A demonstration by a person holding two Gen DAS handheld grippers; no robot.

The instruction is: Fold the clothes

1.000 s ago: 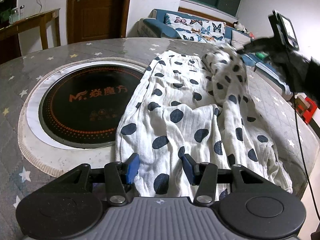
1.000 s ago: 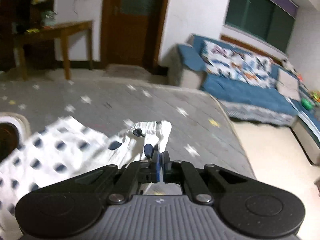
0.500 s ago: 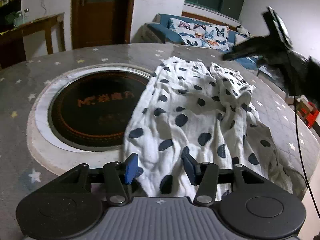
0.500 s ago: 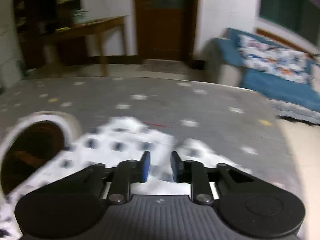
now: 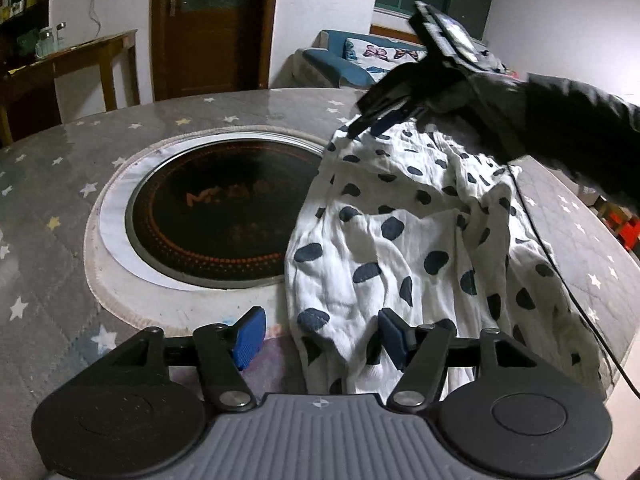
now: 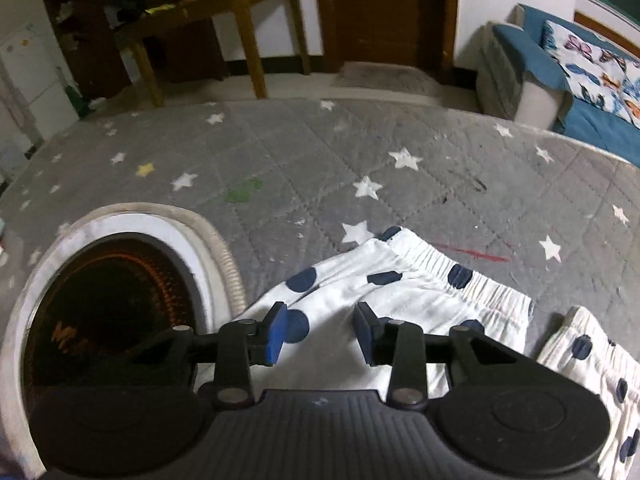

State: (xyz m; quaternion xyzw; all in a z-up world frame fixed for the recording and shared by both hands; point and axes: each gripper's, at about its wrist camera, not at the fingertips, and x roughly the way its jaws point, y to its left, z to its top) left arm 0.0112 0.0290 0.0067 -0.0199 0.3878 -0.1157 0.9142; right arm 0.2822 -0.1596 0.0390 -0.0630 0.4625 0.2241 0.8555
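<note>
White trousers with dark blue dots [image 5: 404, 236] lie crumpled on the grey star-quilted table, right of the round black hotplate. My left gripper [image 5: 320, 338] is open and empty, low over their near end. My right gripper [image 6: 318, 330] is open and empty above the elastic waistband [image 6: 448, 276] at the far end. It also shows in the left wrist view [image 5: 380, 120], held in a black-gloved hand over the garment's far edge. A second fold of the dotted cloth [image 6: 592, 356] lies at the right.
A round black hotplate [image 5: 224, 212] with a white ring sits in the table's middle, left of the trousers. A blue sofa [image 6: 560, 80] and a wooden side table [image 6: 208, 20] stand beyond the table. The table's right edge [image 5: 616, 320] is close to the cloth. A black cable [image 5: 560, 264] hangs across the garment.
My right gripper has let go of the waistband, opened, and swung left over the trousers' far end. The lifted fold has dropped onto the table. My left gripper has moved slightly left.
</note>
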